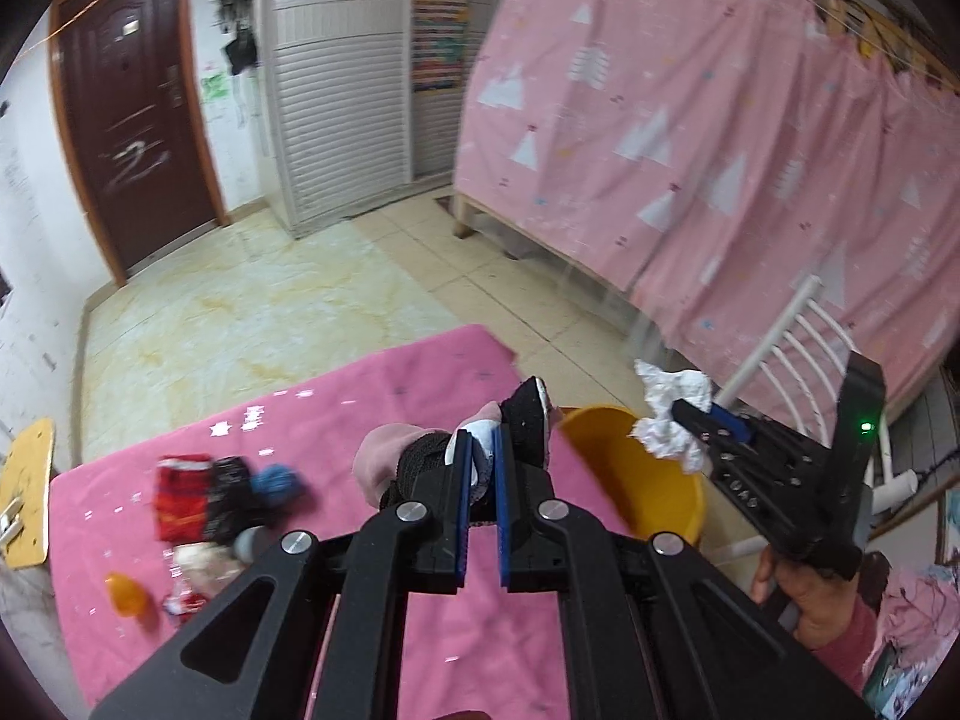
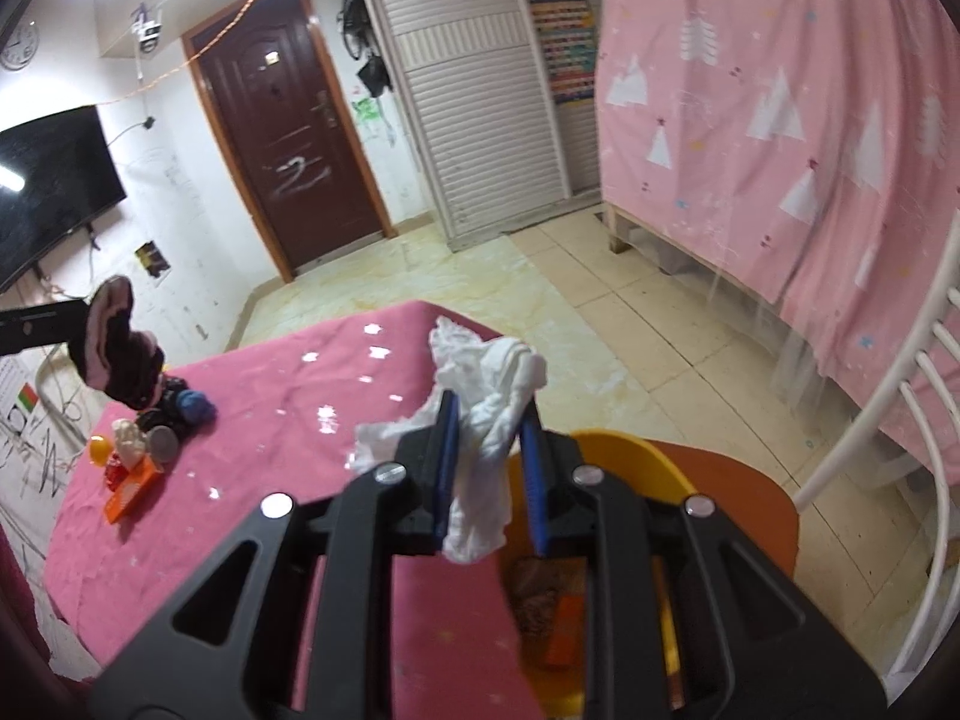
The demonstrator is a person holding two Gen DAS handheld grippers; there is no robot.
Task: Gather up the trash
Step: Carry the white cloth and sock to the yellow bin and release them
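My left gripper (image 1: 481, 450) is shut on a black, pink and white sock (image 1: 414, 462), held above the pink-clothed table (image 1: 336, 408); the sock also shows at the left of the right wrist view (image 2: 120, 360). My right gripper (image 2: 489, 420) is shut on a crumpled white tissue (image 2: 489, 384), held over the yellow bin (image 2: 618, 450). In the left wrist view the tissue (image 1: 669, 414) hangs over the bin (image 1: 630, 480), with the right gripper (image 1: 696, 414) to its right.
A pile of small trash (image 1: 210, 504) lies on the table's left: red wrapper, blue ball, orange cap; it shows in the right wrist view (image 2: 144, 438) too. A white chair (image 2: 900, 390) stands right of the bin. A pink curtain (image 1: 690, 120) hangs beyond.
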